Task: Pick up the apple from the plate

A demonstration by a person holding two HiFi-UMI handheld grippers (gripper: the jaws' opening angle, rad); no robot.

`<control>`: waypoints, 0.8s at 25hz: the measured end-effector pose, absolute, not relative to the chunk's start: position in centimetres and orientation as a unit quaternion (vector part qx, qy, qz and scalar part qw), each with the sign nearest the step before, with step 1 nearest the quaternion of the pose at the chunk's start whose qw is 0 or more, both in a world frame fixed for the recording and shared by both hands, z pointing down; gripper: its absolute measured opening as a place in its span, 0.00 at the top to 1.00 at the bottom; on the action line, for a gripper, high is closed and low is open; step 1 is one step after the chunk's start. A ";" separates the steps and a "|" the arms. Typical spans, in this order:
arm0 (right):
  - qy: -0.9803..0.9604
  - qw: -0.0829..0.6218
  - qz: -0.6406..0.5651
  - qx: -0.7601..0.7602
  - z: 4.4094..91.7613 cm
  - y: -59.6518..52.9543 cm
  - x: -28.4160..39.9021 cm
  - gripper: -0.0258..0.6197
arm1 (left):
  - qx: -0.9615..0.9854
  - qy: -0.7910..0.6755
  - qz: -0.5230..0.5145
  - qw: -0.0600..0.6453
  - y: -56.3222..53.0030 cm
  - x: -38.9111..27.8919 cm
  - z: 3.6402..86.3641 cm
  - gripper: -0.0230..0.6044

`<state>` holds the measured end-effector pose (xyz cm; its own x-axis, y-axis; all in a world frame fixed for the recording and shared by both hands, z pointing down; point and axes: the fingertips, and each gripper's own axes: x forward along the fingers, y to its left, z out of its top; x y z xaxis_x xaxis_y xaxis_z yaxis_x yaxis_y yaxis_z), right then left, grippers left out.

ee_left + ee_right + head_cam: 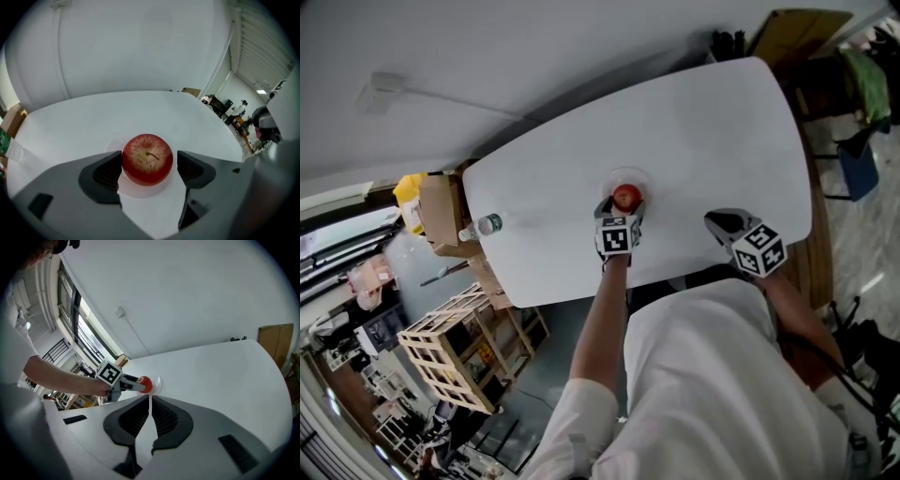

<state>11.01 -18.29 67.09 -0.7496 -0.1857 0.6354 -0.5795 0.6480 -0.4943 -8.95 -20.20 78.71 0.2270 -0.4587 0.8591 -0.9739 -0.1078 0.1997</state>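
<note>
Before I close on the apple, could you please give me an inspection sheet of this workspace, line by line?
Surface: white table, smooth, no spills seen.
Job's things: red apple sits stem-up on a small pale plate, near the table's front edge.
Clutter: one bottle at the table's left edge.
Grippers: left gripper open, its fingers either side of the apple, no grip yet; right gripper shut, empty, held off to the right.
Cables: nothing seen on the table.
Surroundings: cardboard box and wooden crate left of the table; white wall behind it.
</note>
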 end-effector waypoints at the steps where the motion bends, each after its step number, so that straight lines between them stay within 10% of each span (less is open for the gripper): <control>1: -0.865 0.278 0.356 0.219 67.1 -18.4 11.1 0.89 | 0.668 -0.536 0.316 0.409 -20.4 -9.0 78.9 0.37; 20: -0.874 0.275 0.350 0.195 67.1 -19.9 11.5 0.89 | 0.656 -0.563 0.278 0.418 -20.6 -8.8 76.7 0.38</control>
